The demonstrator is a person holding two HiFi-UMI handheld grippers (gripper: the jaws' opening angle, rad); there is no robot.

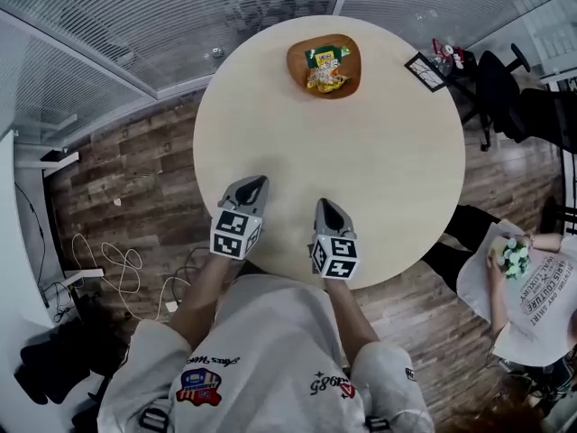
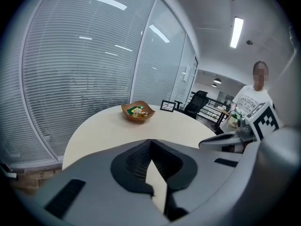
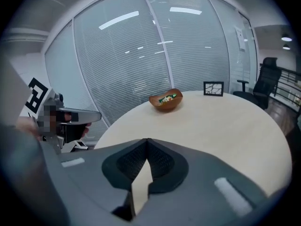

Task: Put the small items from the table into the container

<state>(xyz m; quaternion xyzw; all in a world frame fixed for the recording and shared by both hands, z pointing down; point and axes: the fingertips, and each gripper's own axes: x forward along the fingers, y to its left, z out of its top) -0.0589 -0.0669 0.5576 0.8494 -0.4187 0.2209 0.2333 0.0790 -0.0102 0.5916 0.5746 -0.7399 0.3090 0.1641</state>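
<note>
A brown wooden bowl [image 1: 324,66] stands at the far side of the round beige table [image 1: 388,170], holding a green packet [image 1: 326,57] and other small wrapped items. The bowl [image 2: 137,112] also shows ahead in the left gripper view, and the bowl [image 3: 165,100] ahead in the right gripper view. My left gripper [image 1: 256,184] hovers over the table's near edge, shut with nothing between its jaws [image 2: 150,141]. My right gripper [image 1: 325,204] hangs beside it, also shut and empty [image 3: 147,140]. No loose items show on the tabletop.
A small black picture frame [image 1: 424,70] stands at the table's far right edge. A person in a white shirt [image 1: 527,287] sits at the right, near black office chairs [image 1: 505,88]. Cables [image 1: 108,269] lie on the wooden floor at the left. Glass walls with blinds stand behind the table.
</note>
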